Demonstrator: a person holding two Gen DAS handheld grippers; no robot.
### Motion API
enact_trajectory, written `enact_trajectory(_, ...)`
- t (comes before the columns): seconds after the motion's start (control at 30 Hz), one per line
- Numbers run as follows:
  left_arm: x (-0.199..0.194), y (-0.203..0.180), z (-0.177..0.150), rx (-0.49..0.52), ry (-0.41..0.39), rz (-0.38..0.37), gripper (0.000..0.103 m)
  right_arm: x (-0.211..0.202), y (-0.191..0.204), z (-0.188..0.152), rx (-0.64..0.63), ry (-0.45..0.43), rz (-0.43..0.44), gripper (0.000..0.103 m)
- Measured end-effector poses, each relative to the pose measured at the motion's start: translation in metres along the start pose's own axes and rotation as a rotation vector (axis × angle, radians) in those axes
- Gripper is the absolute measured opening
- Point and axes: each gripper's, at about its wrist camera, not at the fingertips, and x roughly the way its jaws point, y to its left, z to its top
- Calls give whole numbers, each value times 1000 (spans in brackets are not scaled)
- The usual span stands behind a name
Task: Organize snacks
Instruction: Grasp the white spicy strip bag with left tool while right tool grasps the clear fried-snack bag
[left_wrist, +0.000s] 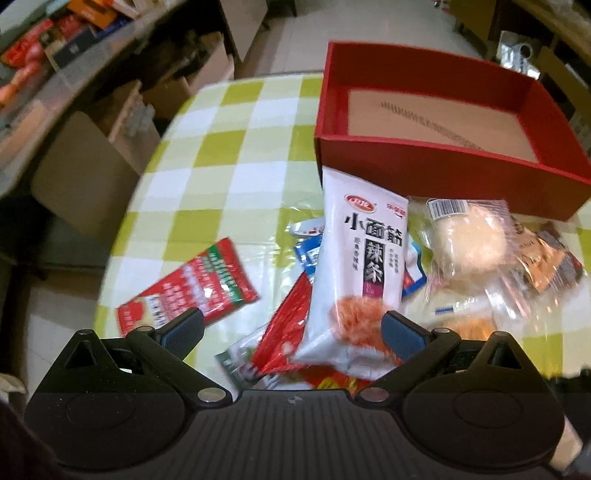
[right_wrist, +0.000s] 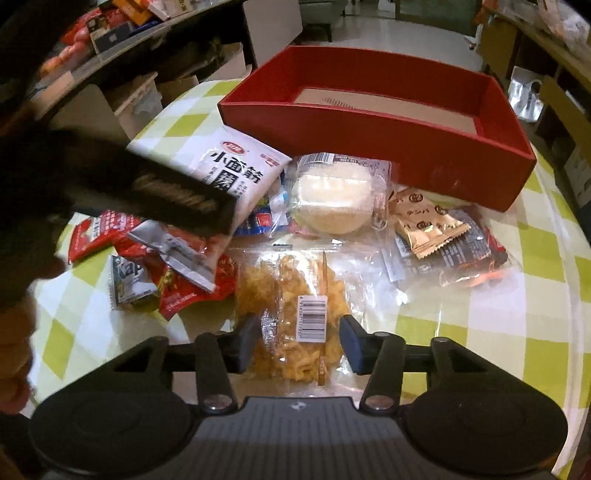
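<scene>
A pile of snack packets lies on the green-checked table (left_wrist: 229, 155) in front of an open red box (left_wrist: 436, 162), which holds only a cardboard liner. My left gripper (left_wrist: 291, 328) is open, its fingers on either side of the lower end of a white spicy-strip packet (left_wrist: 358, 266). My right gripper (right_wrist: 297, 341) is open around a clear bag of yellow crisps (right_wrist: 291, 295), fingers beside it. The left gripper's body (right_wrist: 166, 192) shows in the right wrist view over the white packet (right_wrist: 229, 166).
A red packet (left_wrist: 188, 288) lies apart at the left. A round white cake in clear wrap (right_wrist: 332, 199), gold and dark wrappers (right_wrist: 436, 229), and red and silver packets (right_wrist: 177, 266) surround the pile. The red box also shows in the right wrist view (right_wrist: 388, 147). Shelves and cartons stand beyond the table's left edge.
</scene>
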Motion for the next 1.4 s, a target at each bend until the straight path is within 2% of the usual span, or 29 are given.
enact_trajectory(0.07, 6, -4, 7, -13, 9, -14, 103, 1, 2, 2, -3, 9, -1, 62)
enact_trajectory(0.17, 9, -15, 13, 4, 0, 5, 103, 4, 6, 1, -33, 29, -5, 73)
enact_trajectory(0.23, 8, -20, 14, 21, -12, -6, 103, 9, 7, -3, -53, 31, 4, 83)
enact_trajectory(0.3, 15, -29, 13, 67, 0, 38, 103, 18, 7, -5, -59, 35, -10, 85)
enact_trajectory(0.33, 21, -31, 11, 80, 18, 54, 102, 21, 8, -5, -62, 34, -18, 86)
enact_trajectory(0.5, 34, -14, 10, 11, 97, -8, 96, 20, 14, -5, -99, 25, -30, 78)
enact_trajectory(0.53, 33, -10, 9, -1, 103, -26, 91, 18, 11, -5, -90, 28, -23, 76)
enact_trajectory(0.57, 33, -7, 9, -6, 106, -41, 90, 17, 8, -6, -81, 30, -17, 76)
enact_trajectory(0.77, 24, 1, 3, 14, 98, -61, 77, -1, -5, -8, -48, 20, 16, 74)
enact_trajectory(0.83, 23, 1, 5, 19, 103, -68, 79, -5, -8, -9, -37, 17, 23, 74)
enact_trajectory(0.93, 29, -4, 8, 26, 106, -36, 88, -4, -10, -12, -8, 26, 42, 74)
enact_trajectory(1.1, 41, -13, 8, 61, 114, 2, 91, -14, -11, -15, -2, 23, 58, 74)
enact_trajectory(1.3, 34, -16, 4, 99, 100, 9, 68, -15, -16, -14, 7, 21, 52, 74)
enact_trajectory(1.4, 29, -16, 0, 113, 102, 9, 65, -19, -15, -11, 7, 4, 55, 73)
